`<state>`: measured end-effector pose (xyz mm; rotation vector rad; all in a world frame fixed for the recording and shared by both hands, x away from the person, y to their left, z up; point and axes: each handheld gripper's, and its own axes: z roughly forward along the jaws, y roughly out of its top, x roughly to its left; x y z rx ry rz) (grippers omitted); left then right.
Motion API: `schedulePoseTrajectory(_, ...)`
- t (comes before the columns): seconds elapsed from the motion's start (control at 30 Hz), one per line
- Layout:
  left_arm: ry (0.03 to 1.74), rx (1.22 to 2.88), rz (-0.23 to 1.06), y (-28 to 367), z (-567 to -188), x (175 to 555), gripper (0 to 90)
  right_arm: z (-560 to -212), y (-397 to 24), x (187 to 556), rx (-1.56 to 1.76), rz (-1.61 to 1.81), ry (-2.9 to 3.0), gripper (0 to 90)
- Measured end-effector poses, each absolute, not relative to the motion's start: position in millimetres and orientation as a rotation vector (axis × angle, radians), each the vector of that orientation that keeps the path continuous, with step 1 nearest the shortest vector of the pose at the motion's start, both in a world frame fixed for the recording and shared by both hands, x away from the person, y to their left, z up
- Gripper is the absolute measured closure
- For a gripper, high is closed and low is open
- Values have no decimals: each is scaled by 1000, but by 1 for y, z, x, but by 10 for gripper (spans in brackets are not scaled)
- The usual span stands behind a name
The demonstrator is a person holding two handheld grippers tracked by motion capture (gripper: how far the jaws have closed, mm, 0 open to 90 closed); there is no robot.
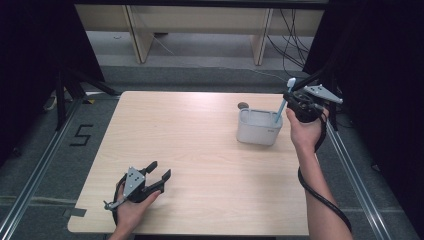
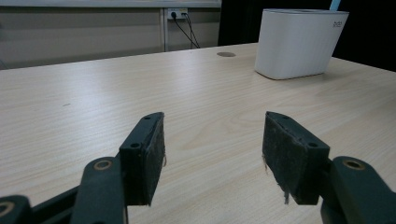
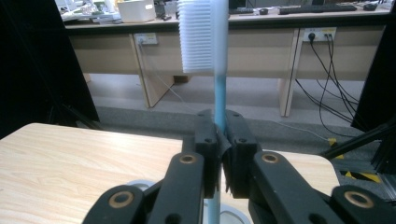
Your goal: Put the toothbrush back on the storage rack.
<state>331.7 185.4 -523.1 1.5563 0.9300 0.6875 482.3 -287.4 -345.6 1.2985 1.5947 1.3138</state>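
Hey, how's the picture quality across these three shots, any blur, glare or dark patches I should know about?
High view: evenly lit table, black curtains at both sides swallow detail, the toothbrush small and soft. Left gripper view: the open left gripper is sharp, with a mild sheen on the wood toward the white container. Right gripper view: the toothbrush bristles are slightly blurred, close to the lens.

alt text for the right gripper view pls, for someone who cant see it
Two black gripper jaws are shut on the blue handle of a toothbrush, which stands upright with its white bristles at the top facing left. Below lie a light wooden table and the rim of a white holder; behind are desks and cables along a wall.
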Motion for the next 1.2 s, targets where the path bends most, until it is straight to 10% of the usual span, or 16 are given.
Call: schedulePoseTrajectory(1.2,926,1559,682,185,-523,332,387,-386,-281,483,1357,1262,1647,858)
